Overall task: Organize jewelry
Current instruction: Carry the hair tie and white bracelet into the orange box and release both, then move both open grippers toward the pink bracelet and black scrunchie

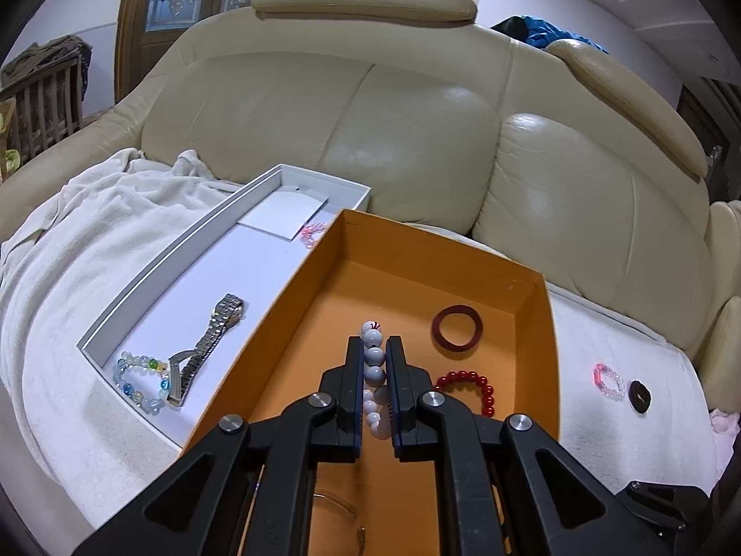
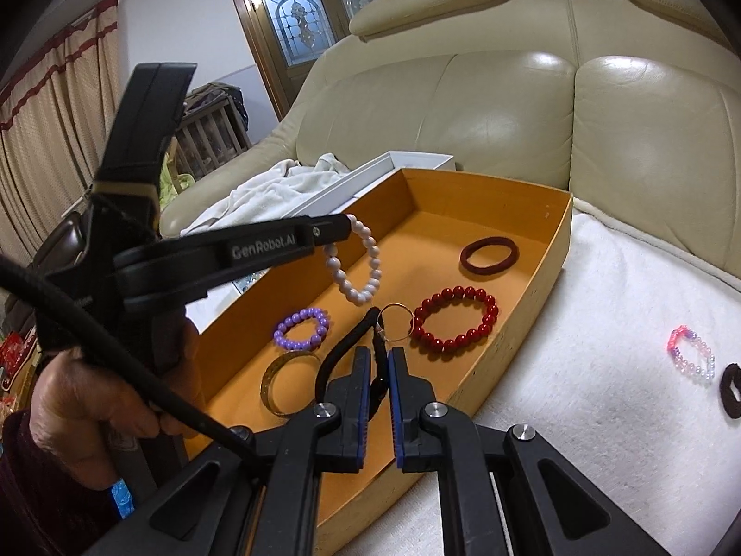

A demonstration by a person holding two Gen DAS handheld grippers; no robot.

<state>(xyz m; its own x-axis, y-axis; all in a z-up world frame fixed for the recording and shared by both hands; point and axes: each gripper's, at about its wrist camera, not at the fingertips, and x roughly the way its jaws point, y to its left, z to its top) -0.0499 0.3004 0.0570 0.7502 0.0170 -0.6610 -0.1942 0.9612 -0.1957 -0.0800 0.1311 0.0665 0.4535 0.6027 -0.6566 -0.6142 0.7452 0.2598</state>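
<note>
Both tongs over orange box (image 2: 551,250), mid-drop step. L tongs (image 1: 374,361) clamped on white bead bracelet (image 2: 356,262); R tongs (image 2: 379,366) clamped on black cord w/ ring (image 2: 396,322). Next prob: lower into box, release.

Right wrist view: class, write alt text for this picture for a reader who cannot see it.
The right tool pinches a black cord bearing a metal ring over an orange box on a white-blanketed sofa. To its left, the left tool dangles a white bead bracelet above the box, which holds red and purple bead bracelets, a maroon hair tie and a gold bangle.
</note>
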